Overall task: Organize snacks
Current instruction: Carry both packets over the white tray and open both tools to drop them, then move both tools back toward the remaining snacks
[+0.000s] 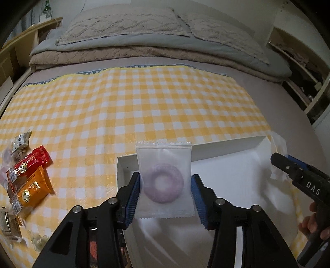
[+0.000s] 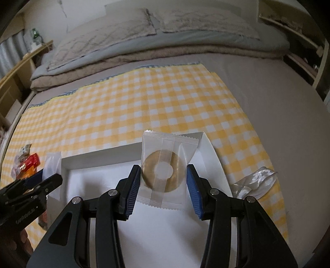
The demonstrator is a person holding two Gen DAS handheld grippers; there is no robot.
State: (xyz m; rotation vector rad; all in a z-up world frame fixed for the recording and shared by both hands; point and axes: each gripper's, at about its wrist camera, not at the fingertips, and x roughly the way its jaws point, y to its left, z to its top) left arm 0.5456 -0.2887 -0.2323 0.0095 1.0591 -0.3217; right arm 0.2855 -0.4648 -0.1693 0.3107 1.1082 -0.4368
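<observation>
The near part of the white tray [image 1: 226, 165] lies hidden behind both grippers' jaws. Left of the tray, the snack pile [image 1: 26, 175] is blurred and cut by the picture's edge; its print is unreadable. Right of the tray, a crumpled clear wrapper [image 2: 255, 181], possibly empty, is partly covered.

Bedroom, with a made bed filling the view under dim, even light.

A yellow-and-white checked cloth [image 1: 127, 99] covers the grey mattress [image 2: 278, 99]. At 12 o'clock lie two textured beige pillows [image 1: 123, 22] on a grey quilt [image 1: 237, 55] folded over a tan blanket [image 1: 115, 56]. A pale wall [image 1: 216, 8] rises behind them. Light wooden shelving [image 1: 22, 37] stands at 10 o'clock, and darker open shelves [image 1: 303, 61] at 2 o'clock.
</observation>
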